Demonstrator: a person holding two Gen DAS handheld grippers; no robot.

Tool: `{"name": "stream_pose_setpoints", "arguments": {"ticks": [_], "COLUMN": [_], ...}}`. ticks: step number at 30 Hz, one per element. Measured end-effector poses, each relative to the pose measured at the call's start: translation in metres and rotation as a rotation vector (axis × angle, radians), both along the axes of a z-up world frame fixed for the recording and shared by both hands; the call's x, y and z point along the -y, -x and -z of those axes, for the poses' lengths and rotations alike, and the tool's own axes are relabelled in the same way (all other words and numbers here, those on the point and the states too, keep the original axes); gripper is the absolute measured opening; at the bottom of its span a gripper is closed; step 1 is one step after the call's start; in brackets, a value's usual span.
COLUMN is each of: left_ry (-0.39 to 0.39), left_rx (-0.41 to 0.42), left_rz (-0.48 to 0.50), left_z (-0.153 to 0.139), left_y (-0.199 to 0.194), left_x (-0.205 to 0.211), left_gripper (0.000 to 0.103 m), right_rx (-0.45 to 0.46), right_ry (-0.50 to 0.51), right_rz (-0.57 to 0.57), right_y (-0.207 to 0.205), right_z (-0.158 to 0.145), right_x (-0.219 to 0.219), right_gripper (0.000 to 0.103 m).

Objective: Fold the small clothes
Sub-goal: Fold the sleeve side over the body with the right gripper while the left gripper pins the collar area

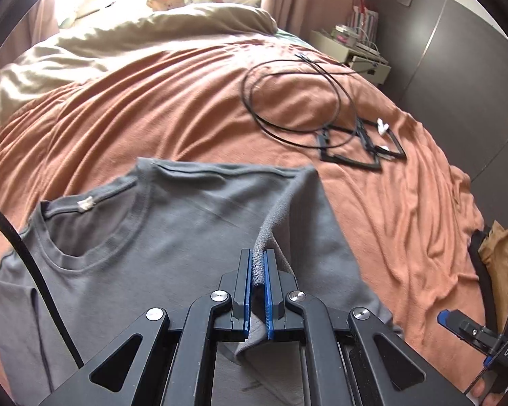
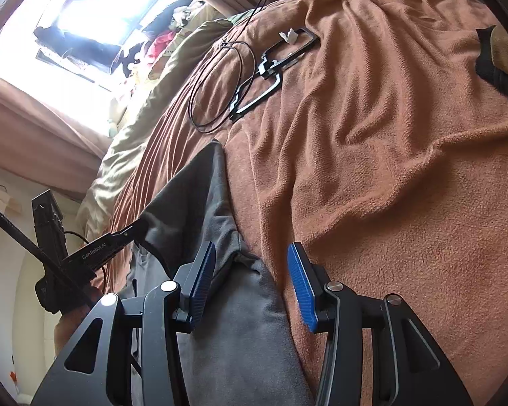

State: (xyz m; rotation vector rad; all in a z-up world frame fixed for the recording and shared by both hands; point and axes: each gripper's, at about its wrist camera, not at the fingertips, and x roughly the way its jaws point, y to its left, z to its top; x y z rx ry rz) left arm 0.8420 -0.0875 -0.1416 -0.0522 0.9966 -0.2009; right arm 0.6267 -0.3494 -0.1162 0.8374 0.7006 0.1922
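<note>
A grey T-shirt (image 1: 186, 237) lies neck-up on an orange blanket (image 1: 186, 108) spread over a bed. My left gripper (image 1: 258, 270) is shut on a raised fold at the shirt's right edge, and the cloth is pinched between its blue pads. From the right wrist view the left gripper (image 2: 132, 231) holds that edge lifted off the bed. My right gripper (image 2: 254, 270) stands open low over the shirt (image 2: 240, 321). Grey cloth lies between its blue pads (image 2: 301, 287), which do not press on it. The right gripper (image 1: 457, 326) also shows at the lower right of the left wrist view.
A looped black cable (image 1: 288, 101) and black frames (image 1: 355, 149) lie on the blanket beyond the shirt. A beige duvet (image 1: 135, 34) is bunched at the head of the bed. A nightstand (image 1: 352, 50) and dark wardrobe doors (image 1: 457, 67) stand to the right. A tan and black item (image 1: 494, 250) lies at the bed's right edge.
</note>
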Motion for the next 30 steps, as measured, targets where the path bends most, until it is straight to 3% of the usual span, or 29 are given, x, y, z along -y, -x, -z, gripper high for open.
{"name": "stream_pose_setpoints", "arguments": {"ticks": [8, 18, 30], "left_ry": [-0.065, -0.115, -0.179], "left_rx": [-0.001, -0.073, -0.100], "left_rz": [-0.023, -0.062, -0.145], "left_z": [0.002, 0.043, 0.069], "left_y": [-0.014, -0.038, -0.047], "left_x": [-0.022, -0.040, -0.060], "left_gripper": [0.007, 0.007, 0.007], "right_rx": [-0.011, -0.012, -0.028], "right_ry": [0.007, 0.014, 0.012], "right_rz": [0.006, 0.023, 0.030], "right_y": [-0.002, -0.002, 0.000], "right_z": [0.004, 0.003, 0.006], "right_x": [0.003, 0.009, 0.016], "right_gripper": [0.042, 0.042, 0.042]}}
